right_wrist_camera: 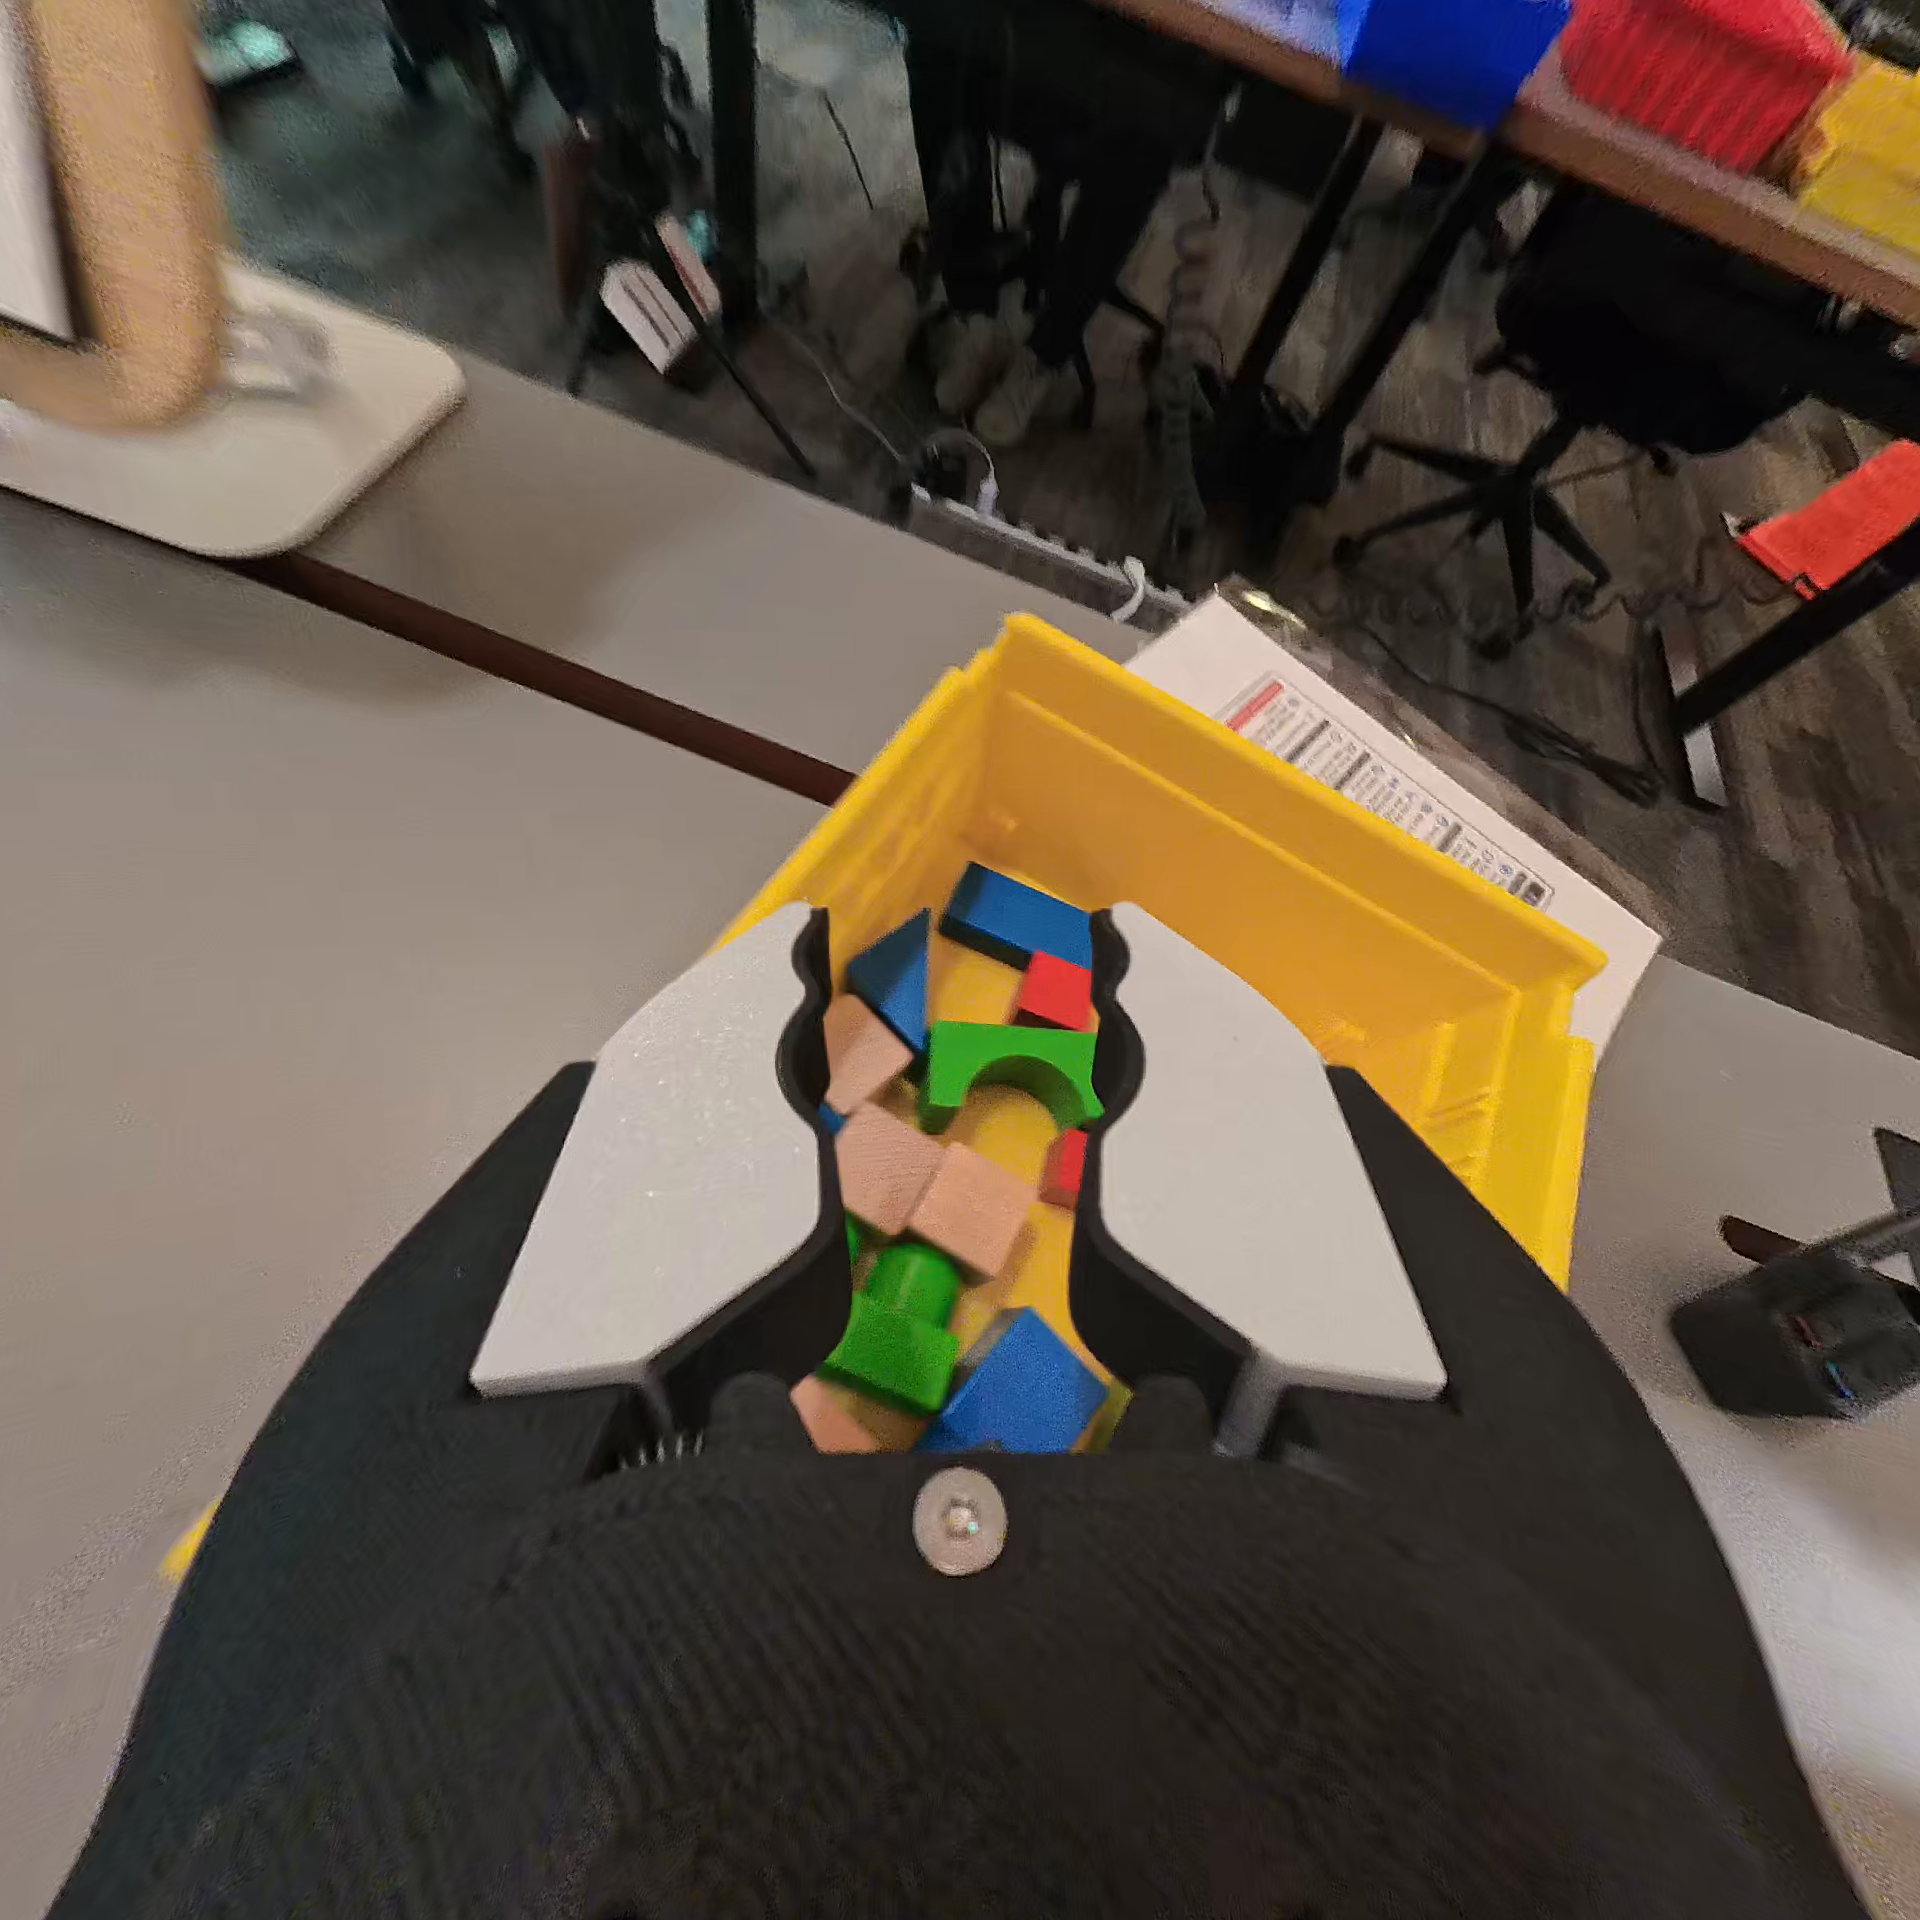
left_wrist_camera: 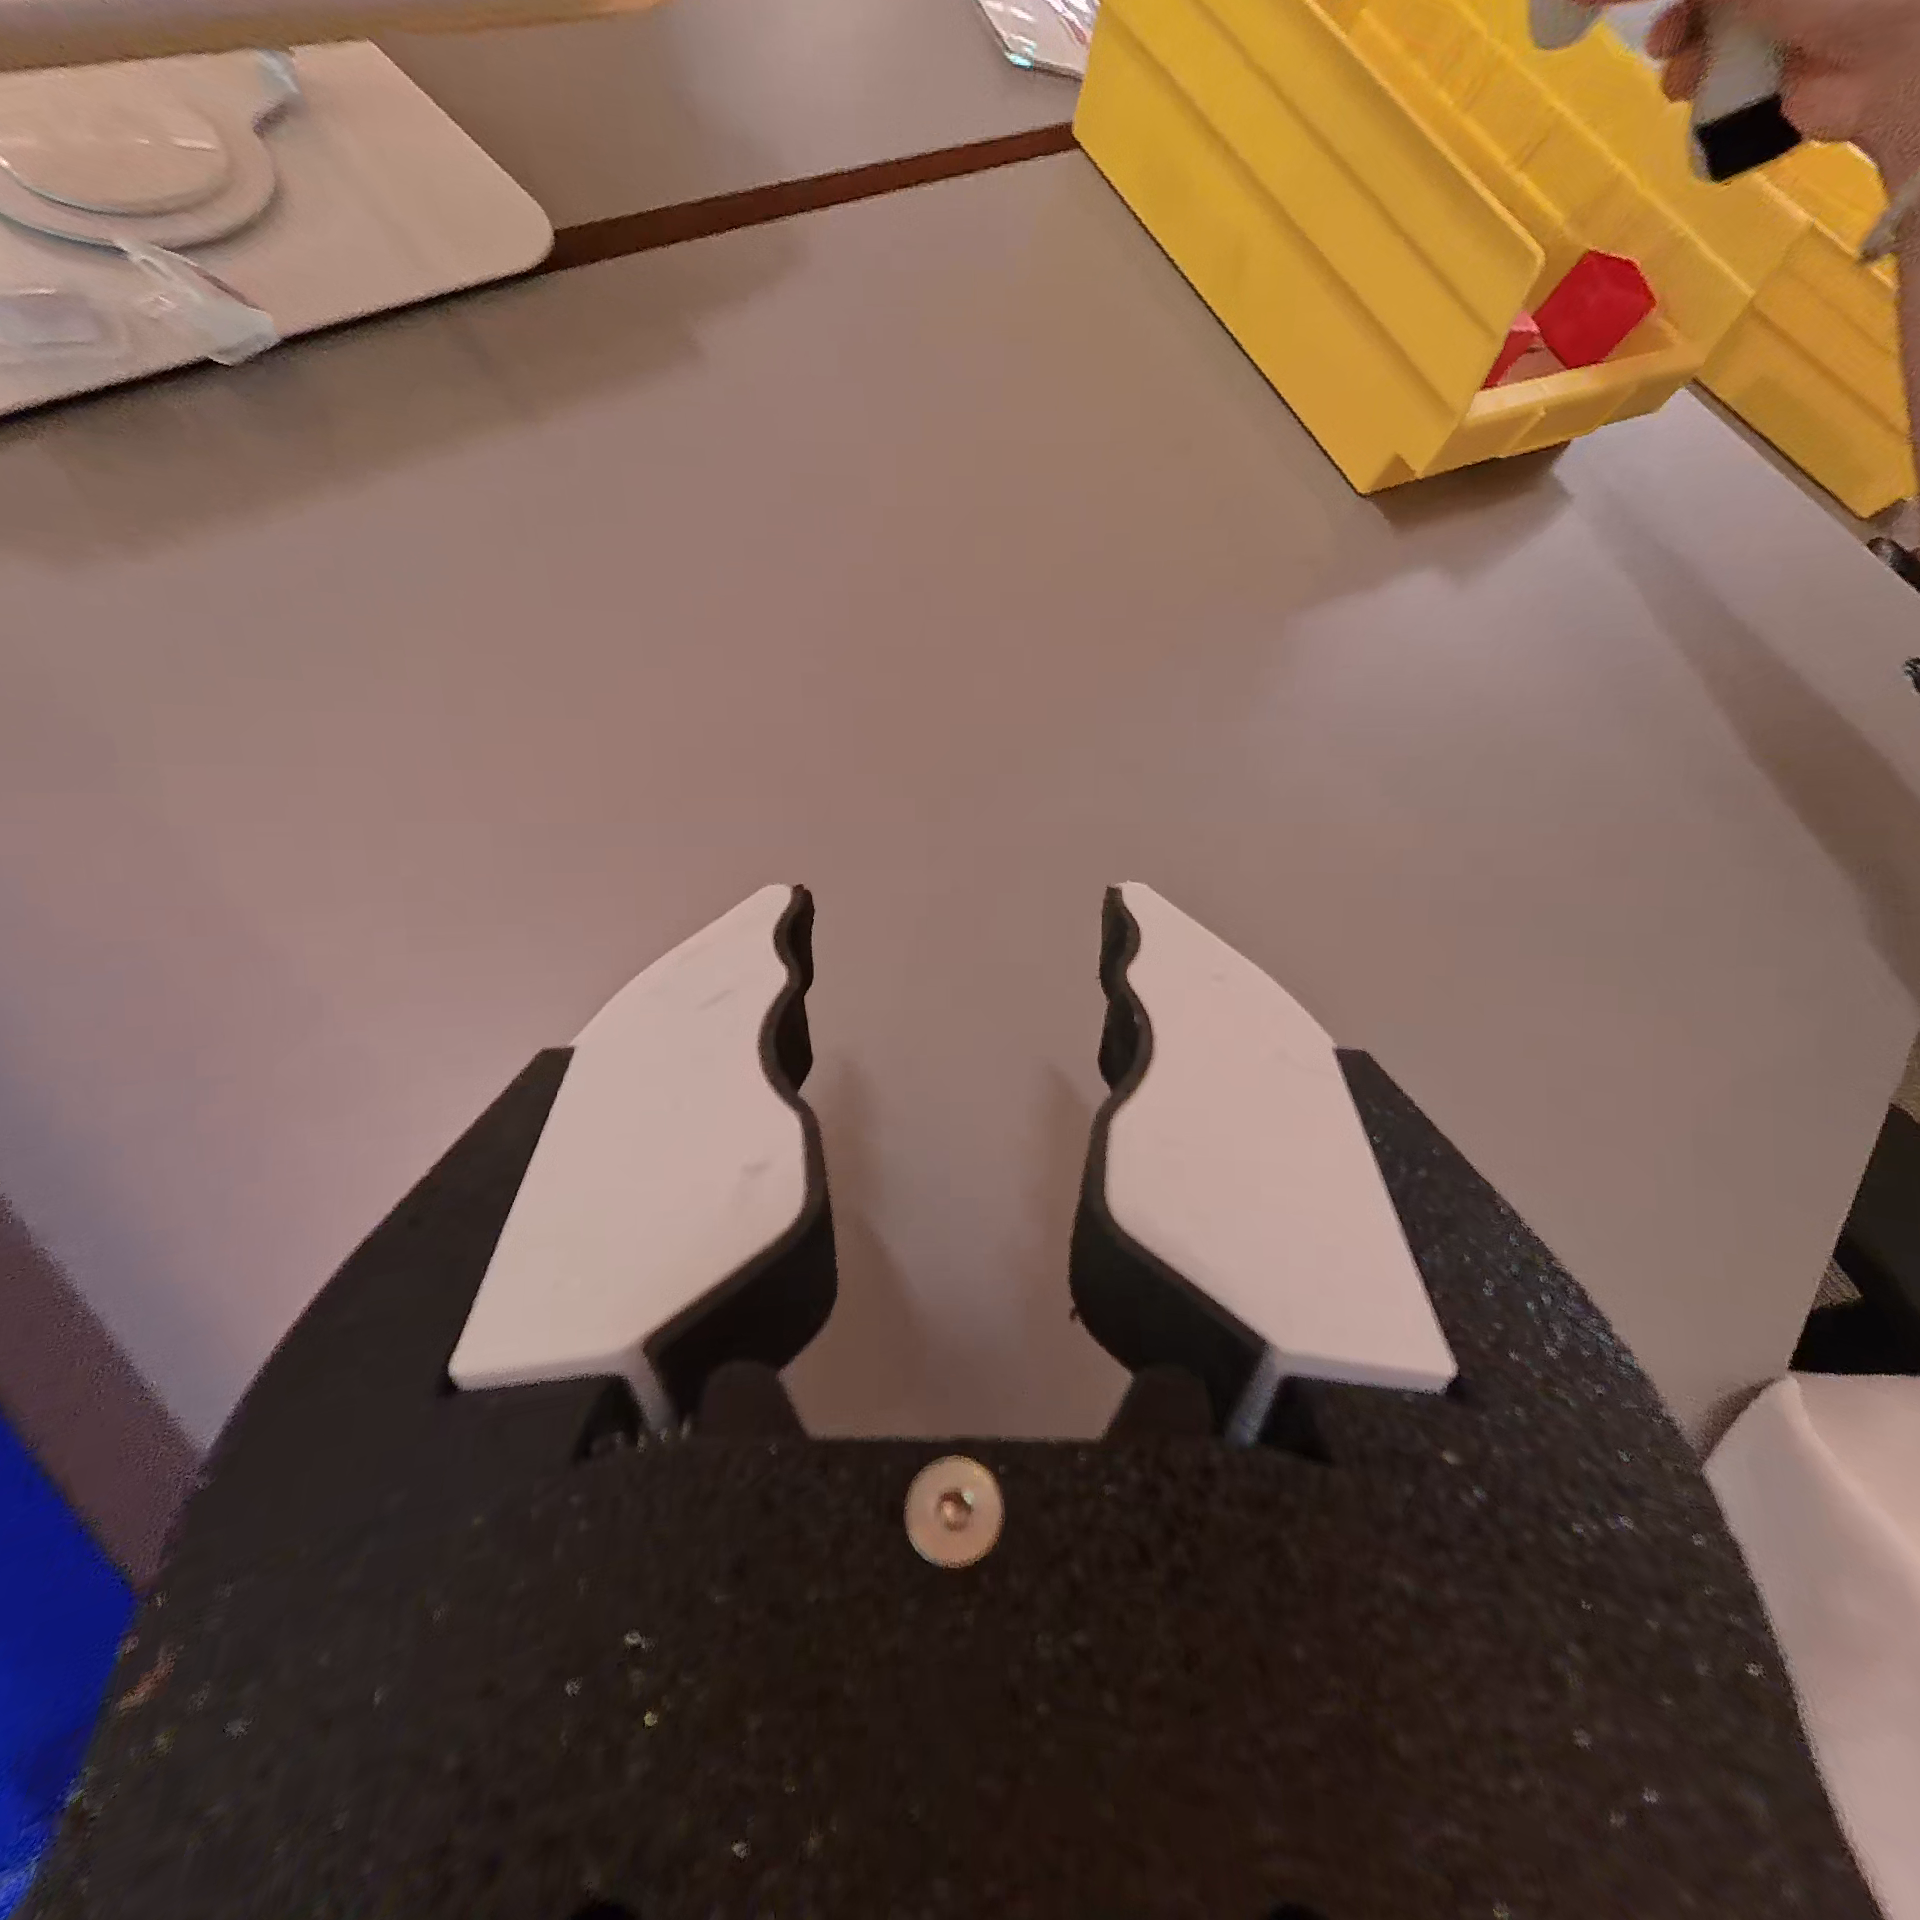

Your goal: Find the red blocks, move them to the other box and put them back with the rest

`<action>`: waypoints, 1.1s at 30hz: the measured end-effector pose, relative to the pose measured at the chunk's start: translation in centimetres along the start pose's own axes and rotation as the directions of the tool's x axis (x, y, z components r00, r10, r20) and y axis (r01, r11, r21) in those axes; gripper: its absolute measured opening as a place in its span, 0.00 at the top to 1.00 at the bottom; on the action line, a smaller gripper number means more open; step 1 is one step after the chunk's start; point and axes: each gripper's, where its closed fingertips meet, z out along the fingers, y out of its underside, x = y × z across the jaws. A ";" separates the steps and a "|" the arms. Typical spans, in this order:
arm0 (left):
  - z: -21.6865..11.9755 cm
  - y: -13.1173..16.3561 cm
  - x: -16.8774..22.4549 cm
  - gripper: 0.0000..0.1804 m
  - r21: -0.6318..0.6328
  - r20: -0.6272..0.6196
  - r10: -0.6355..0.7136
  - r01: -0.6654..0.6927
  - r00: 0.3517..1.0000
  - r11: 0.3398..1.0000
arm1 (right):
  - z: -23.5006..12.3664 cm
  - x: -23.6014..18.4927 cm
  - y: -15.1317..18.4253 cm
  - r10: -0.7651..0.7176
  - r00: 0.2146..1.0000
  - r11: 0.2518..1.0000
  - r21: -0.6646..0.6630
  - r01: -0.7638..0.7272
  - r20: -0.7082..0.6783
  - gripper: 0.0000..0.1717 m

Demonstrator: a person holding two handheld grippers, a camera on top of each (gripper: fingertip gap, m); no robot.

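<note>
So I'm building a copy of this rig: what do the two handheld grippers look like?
Both match: the left gripper and right gripper have a rough black speckled body, a silver screw at its centre, and two flat pale grey fingers lined with wavy black pads. No cables visible.

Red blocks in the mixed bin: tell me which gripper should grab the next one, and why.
Right. The right gripper hangs open directly over the yellow bin, with a red block just inside its fingertips. The left gripper is open too, but over bare table, away from the bins.
</note>
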 end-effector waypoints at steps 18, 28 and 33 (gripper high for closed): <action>-17.7 1.0 -25.0 0.70 -0.344 0.610 0.041 0.217 0.791 0.914 | -12.2 -18.7 1.1 -0.112 0.932 0.958 0.286 0.010 0.344 0.73; -13.7 6.1 -29.2 0.59 -0.802 -0.030 0.747 -0.462 0.664 0.379 | -13.7 -19.4 3.0 -0.116 0.930 0.964 0.264 0.021 0.349 0.73; -12.9 7.5 -31.0 0.58 -0.809 -0.195 0.835 -0.565 0.515 0.159 | -13.8 -19.1 3.8 -0.095 0.935 0.969 0.247 0.008 0.341 0.73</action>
